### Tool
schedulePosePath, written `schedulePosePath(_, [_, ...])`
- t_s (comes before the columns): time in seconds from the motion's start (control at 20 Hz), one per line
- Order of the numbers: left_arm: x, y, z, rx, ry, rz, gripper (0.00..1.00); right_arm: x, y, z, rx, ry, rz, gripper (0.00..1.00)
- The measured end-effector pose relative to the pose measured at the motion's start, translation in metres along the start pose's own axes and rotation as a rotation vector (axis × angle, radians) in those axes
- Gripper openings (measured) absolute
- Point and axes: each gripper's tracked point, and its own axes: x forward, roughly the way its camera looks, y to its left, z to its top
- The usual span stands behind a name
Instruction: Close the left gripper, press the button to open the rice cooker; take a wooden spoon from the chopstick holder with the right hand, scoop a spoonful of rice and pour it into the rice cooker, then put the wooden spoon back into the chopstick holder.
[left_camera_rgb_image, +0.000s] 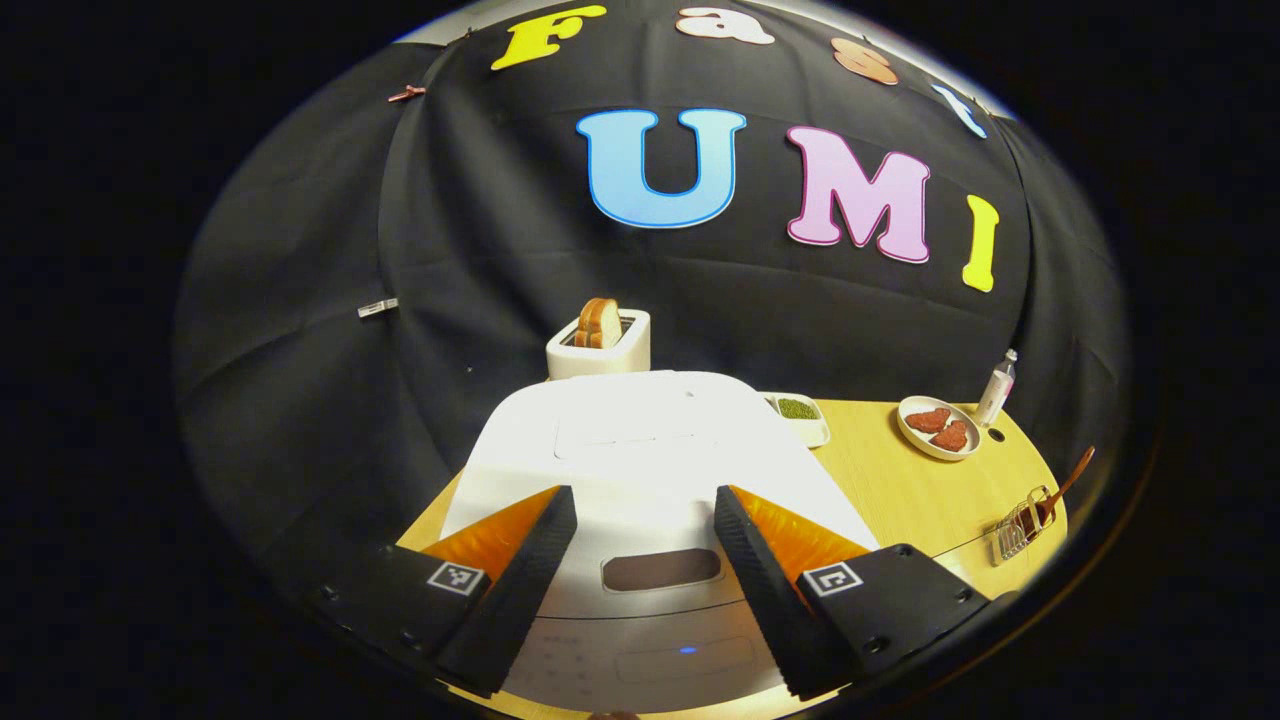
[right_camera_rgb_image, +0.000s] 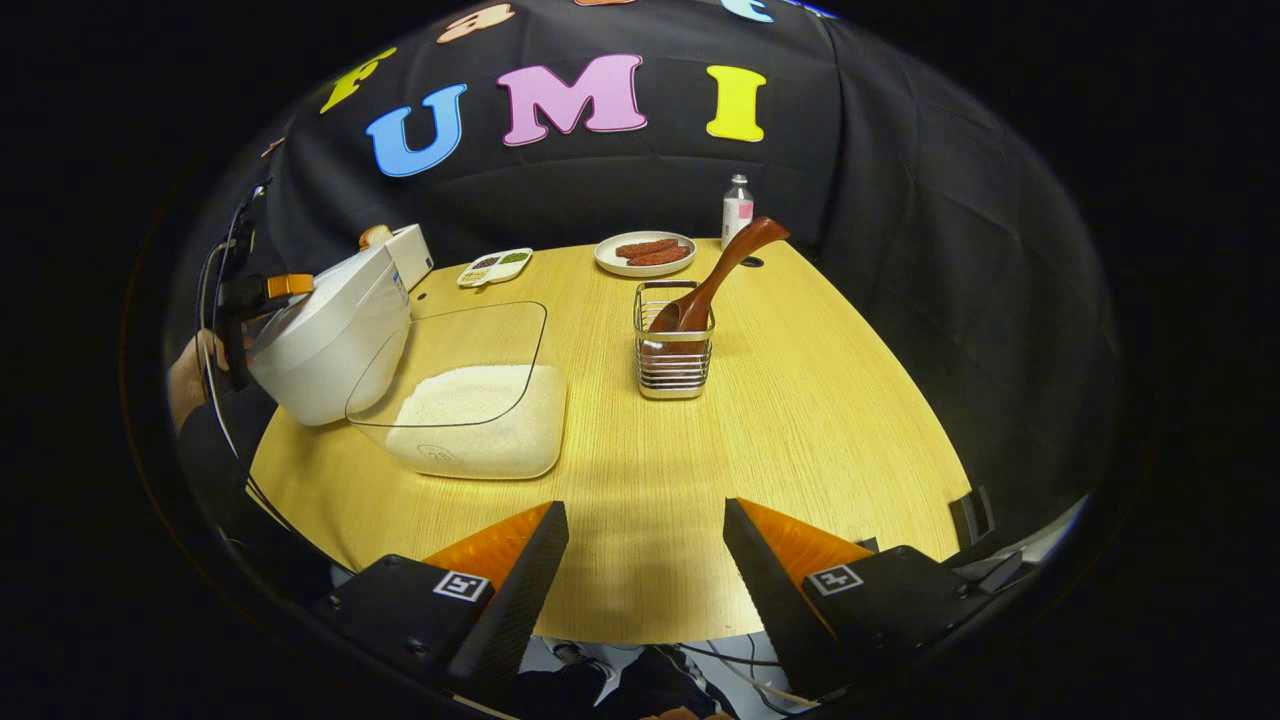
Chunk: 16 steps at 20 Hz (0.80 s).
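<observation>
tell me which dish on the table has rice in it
The clear container, next to the rice cooker. The round plate at the back carries reddish-brown pieces, and the small divided tray holds green and darker bits.

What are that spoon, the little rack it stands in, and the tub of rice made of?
The spoon looks like wood: reddish-brown, smooth, with a slight sheen. The holder seems to be metal wire, thin shiny silvery bars with gaps between them. The rice container appears to be clear plastic, since the white rice and the table show through its walls; glass cannot be ruled out.
</observation>
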Motion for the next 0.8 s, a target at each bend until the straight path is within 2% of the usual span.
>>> schedulePosePath(0.2, [-0.009,0.002,0.010,0.003,-0.016,0.011,0.99,-0.003,0.002,0.019,0.016,-0.050,-0.006,0.99])
schedulePosePath(0.3, [-0.037,0.004,0.041,-0.005,-0.128,0.026,0.95,-0.010,0.002,0.035,0.004,-0.093,-0.014,0.99])
schedulePosePath(0.4, [-0.075,-0.005,0.068,-0.002,-0.219,0.020,0.95,-0.023,0.004,0.067,-0.016,-0.181,-0.026,0.99])
schedulePosePath(0.55, [-0.145,-0.025,0.097,-0.023,-0.343,-0.036,0.95,-0.052,0.012,0.118,-0.055,-0.326,-0.034,0.98])
schedulePosePath(0.8, [-0.241,-0.038,0.098,-0.024,-0.407,-0.091,0.95,-0.110,0.029,0.182,-0.062,-0.544,-0.041,0.98])
